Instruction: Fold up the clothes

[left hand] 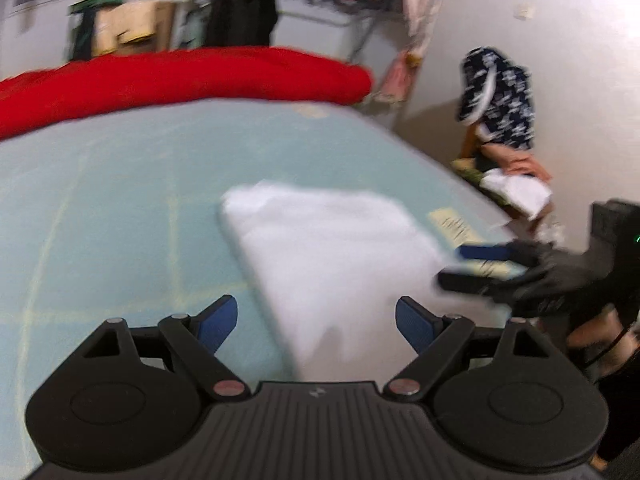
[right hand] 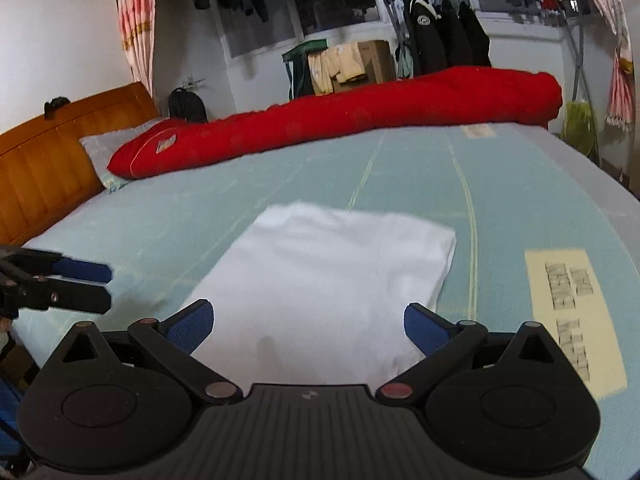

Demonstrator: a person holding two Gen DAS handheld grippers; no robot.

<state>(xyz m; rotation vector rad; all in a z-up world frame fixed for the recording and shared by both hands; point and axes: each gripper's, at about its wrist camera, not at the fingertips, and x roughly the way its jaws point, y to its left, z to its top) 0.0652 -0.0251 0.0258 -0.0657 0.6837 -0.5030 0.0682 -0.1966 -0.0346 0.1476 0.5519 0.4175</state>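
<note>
**Folded white cloth lies on the bed, both tongs spread and empty**

The bed (right hand: 168, 224) fills most of both views; it is covered with a pale blue-green sheet that has thin light lines on it. Along its far side lies a long red quilt (right hand: 340, 120), rolled up, and one end of it rests near a grey pillow (right hand: 100, 152) by the wooden headboard (right hand: 52, 152). Behind the bed, dark jackets (right hand: 444, 40) hang on a rack.

In the middle of the sheet, near the front edge, lies the white cloth (right hand: 320, 276), folded into a flat rectangle. To its right in the right wrist view there is a pale yellow label (right hand: 572, 320) with blurred dark letters on the sheet.

The right gripper (right hand: 308, 328) stands over the near end of the cloth, its blue pads spread wide with nothing between them. The left gripper (left hand: 316, 322) is also spread wide and holds nothing; the cloth lies below and ahead of it. The left wrist view is blurred. In it, a small pile of clothes (left hand: 516, 188) lies beside the bed, near the wall.
</note>
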